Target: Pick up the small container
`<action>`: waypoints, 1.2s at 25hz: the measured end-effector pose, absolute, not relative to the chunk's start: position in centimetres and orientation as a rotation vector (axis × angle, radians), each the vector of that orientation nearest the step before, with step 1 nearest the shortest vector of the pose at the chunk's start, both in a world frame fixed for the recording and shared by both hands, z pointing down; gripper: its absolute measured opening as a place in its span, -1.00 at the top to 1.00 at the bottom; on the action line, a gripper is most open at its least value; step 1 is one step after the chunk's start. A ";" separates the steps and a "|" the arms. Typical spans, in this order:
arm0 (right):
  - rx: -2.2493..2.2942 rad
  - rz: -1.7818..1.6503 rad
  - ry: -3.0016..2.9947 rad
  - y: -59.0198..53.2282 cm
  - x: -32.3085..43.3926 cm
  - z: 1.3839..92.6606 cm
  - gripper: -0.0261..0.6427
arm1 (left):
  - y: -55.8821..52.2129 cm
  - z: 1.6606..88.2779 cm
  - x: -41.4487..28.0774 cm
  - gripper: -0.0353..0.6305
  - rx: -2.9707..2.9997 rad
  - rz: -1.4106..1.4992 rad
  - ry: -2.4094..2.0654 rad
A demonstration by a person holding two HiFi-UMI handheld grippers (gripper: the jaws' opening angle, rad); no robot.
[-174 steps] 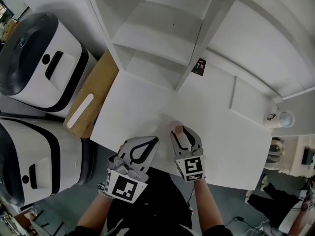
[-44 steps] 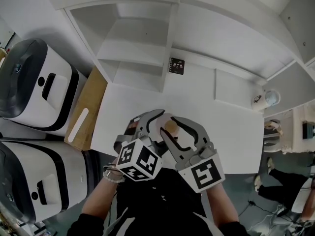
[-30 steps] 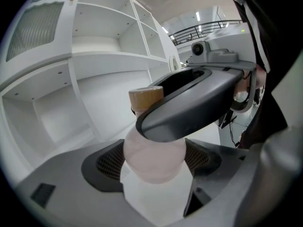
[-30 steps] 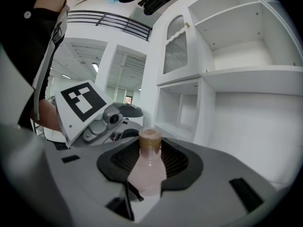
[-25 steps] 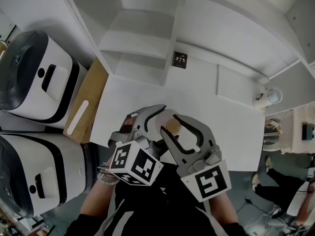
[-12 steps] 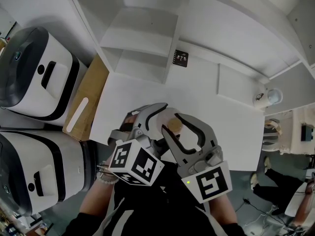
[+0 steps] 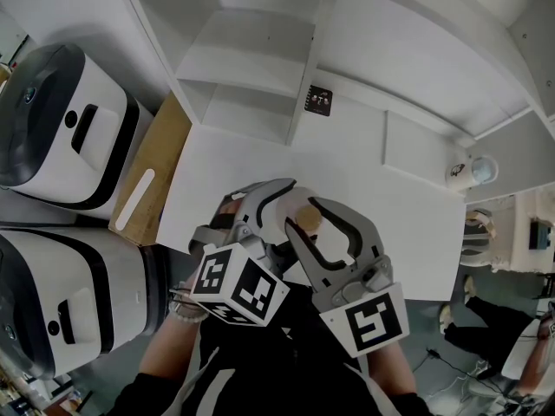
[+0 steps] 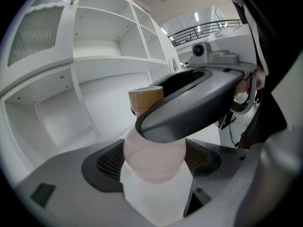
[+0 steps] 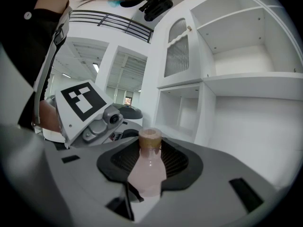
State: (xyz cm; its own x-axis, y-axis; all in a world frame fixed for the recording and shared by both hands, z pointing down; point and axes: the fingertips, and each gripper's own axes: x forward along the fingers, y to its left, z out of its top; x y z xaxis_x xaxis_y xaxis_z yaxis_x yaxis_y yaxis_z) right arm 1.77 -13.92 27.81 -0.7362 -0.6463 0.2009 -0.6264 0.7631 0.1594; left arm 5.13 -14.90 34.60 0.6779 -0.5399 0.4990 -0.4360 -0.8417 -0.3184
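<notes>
Raised off table [image 7: 390, 215] since earlier; clamped small container [image 7: 305, 220] in left gripper [image 8: 154, 162] and right gripper [image 9: 149, 174] alike; probably needed steady, upright hold.

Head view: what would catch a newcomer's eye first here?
The small container, a pink bottle with a cork-coloured cap, sits clamped in the jaws of both the left gripper and the right gripper, which cross above the near edge of the white table. Two large white-and-black machines stand at the left.

small container [image 7: 305, 218] mostly hid by R tongs [image 7: 314, 230]
</notes>
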 end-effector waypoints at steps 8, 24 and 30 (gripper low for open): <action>0.994 -0.129 -2.706 -14.1 1.8 27.9 0.50 | -15.0 34.8 5.3 -0.27 -2.726 -0.889 0.794; 0.992 -0.127 -2.696 -14.2 1.9 28.0 0.50 | -15.1 34.8 5.4 -0.27 -2.730 -0.890 0.788; 0.998 -0.121 -2.698 -14.0 1.9 28.0 0.50 | -15.0 34.8 5.4 -0.27 -2.730 -0.887 0.788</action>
State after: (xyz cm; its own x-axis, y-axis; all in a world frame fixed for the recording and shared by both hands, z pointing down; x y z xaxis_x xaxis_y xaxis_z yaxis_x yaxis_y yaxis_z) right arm 1.88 -14.02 27.96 -0.7293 -0.6497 0.2143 -0.6278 0.7601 0.1676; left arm 5.39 -14.95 34.77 0.6845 -0.5313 0.4992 -0.4331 -0.8472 -0.3077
